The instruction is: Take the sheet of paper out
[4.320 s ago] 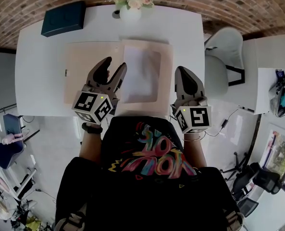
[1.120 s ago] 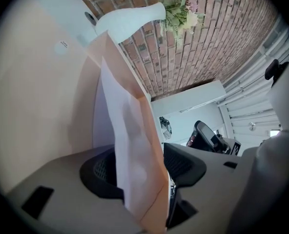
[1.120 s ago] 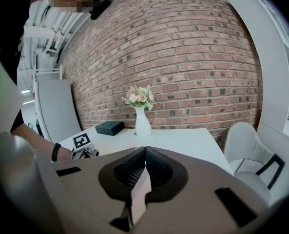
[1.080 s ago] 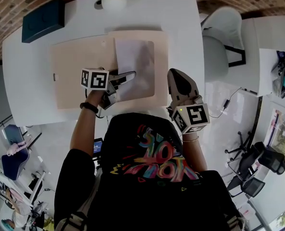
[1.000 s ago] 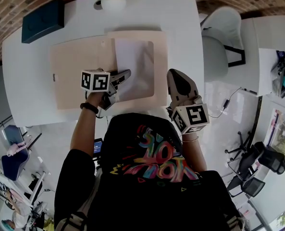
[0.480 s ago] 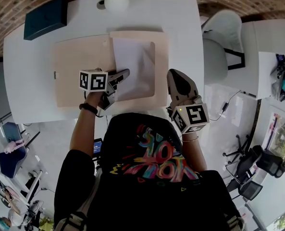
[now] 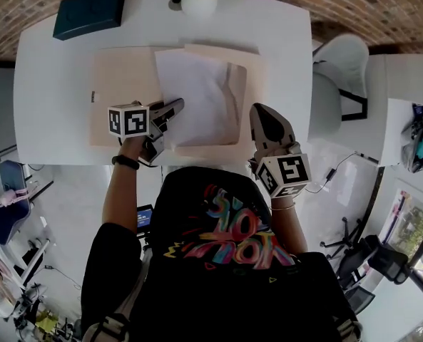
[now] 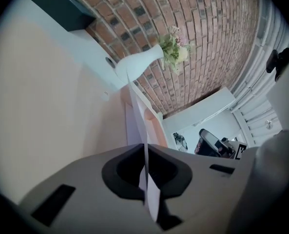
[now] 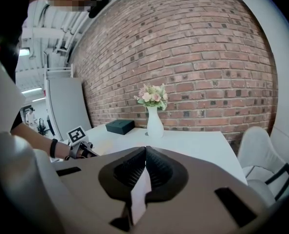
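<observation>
Where the jaws of the left gripper point(image 8: 145, 152) meet, the sheet of paper point(image 7: 194, 95) is pinched edge-on between fully closed pads, held at its near left corner. Between the shut jaws of the right gripper point(image 9: 145, 155) a thin pale edge is clamped, apparently the near right edge of the folder point(image 7: 122, 84); this is not certain. The sheet is spread over the middle of the beige folder, with its left edge lapped onto the folder's left half and its right side lying against the rumpled right half. The folder is laid flat on the table point(image 7: 54, 77), which is white. At the table's far edge a vase point(image 7: 199, 3) of flowers is seen, and a dark box point(image 7: 90, 11) at the far left corner. A chair point(image 7: 338, 70) is parked to the right, with a brick wall point(image 9: 207, 57) beyond.
</observation>
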Demonstrator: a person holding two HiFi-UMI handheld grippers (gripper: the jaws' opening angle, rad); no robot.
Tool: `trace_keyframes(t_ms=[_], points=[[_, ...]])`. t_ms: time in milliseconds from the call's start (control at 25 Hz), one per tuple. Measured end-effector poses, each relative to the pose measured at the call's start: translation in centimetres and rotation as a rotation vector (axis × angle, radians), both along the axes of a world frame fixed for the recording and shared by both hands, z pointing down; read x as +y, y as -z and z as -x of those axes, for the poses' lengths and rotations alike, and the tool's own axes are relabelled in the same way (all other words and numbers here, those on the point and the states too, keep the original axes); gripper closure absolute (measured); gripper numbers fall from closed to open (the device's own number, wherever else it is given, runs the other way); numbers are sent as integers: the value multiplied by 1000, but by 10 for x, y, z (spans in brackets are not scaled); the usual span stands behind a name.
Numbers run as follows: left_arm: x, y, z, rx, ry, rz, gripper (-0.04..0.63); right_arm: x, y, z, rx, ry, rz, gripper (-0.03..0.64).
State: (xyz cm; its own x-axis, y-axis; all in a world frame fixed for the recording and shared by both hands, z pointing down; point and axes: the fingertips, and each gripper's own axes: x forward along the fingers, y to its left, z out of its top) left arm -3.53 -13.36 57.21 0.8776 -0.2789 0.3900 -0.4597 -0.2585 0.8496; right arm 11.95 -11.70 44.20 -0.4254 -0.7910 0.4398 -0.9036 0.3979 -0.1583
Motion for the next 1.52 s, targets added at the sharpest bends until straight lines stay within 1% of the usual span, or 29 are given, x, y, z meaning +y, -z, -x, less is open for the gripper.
trace_keyframes(t_ms=[160,320,440,640,760,920,1040,1360,1520], points=[[2,3,33,-25,82,-13,572,-3,3,17,1,51,-7,597],[7,12,62,-16,163,-29,572,-6,7,34,0,95,-15,597],[12,14,87,-37,225,-36,572,-7,8,46,1,128,-19,597],[20,27,112,-14,311,-63,572,-7,11,63,-1,172,-27,597],[25,36,126,-21,360,-94,572,-5,15,70,-1,192,-35,597],[31,55,144,-68,434,-163,572,-6,18,79,-2,216,-47,597],[34,76,150,-94,462,-239,572,-4,23,84,-4,218,-55,597],[34,130,149,-189,500,-432,572,-2,44,87,-12,203,-105,597],[30,160,138,-237,494,-536,572,0,55,77,-13,173,-133,597]])
